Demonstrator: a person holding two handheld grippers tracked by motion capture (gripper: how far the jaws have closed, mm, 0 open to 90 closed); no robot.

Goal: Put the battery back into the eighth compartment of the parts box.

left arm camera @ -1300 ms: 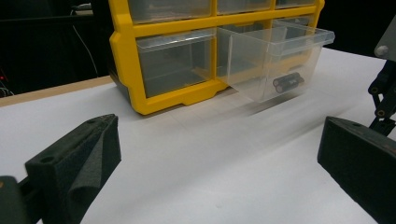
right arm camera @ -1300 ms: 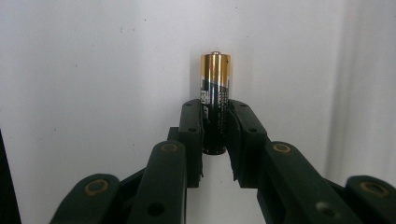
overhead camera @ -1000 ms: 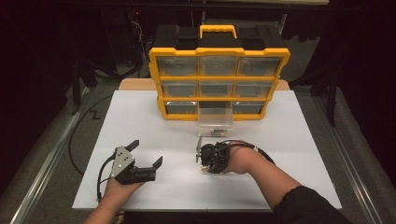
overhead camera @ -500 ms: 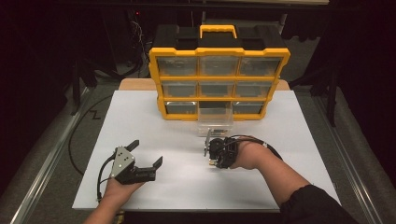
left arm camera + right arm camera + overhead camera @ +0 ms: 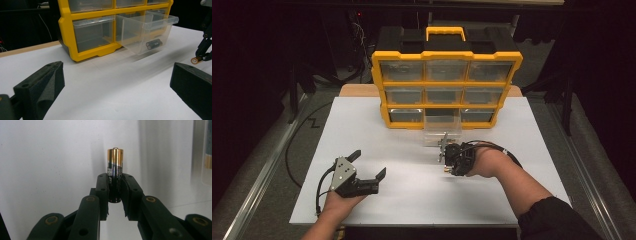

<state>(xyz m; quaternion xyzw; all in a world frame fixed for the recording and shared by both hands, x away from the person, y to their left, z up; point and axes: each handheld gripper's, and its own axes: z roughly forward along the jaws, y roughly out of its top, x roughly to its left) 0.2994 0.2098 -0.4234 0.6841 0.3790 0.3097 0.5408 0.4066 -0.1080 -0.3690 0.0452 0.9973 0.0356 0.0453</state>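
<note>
Gripping a black-and-gold battery [image 5: 115, 176] between its two pads, the right gripper [image 5: 446, 159] is now hovering just in front of the pulled-out clear drawer [image 5: 442, 129] of the yellow organizer [image 5: 446, 84], closer to it than it was a second ago, when it was sitting farther back and more toward the left gripper. In the right gripper view the battery is standing lengthwise between the jaws, its gold end sticking out past the fingertips and its dark end clamped between them. In the left gripper view the same battery [image 5: 196, 60] is showing as a gold tip at the far right, held just above the white table sheet [image 5: 412, 150]. The drawer is jutting out from the bottom row of the organizer, straight ahead of the right gripper, and two more batteries [image 5: 153, 43] are lying inside it against its front wall. The left gripper [image 5: 368, 173] is resting in the same spot as before, well apart from the drawer, its jaws standing wide with nothing between them. The drawer and the organizer are sitting where they were earlier.
</note>
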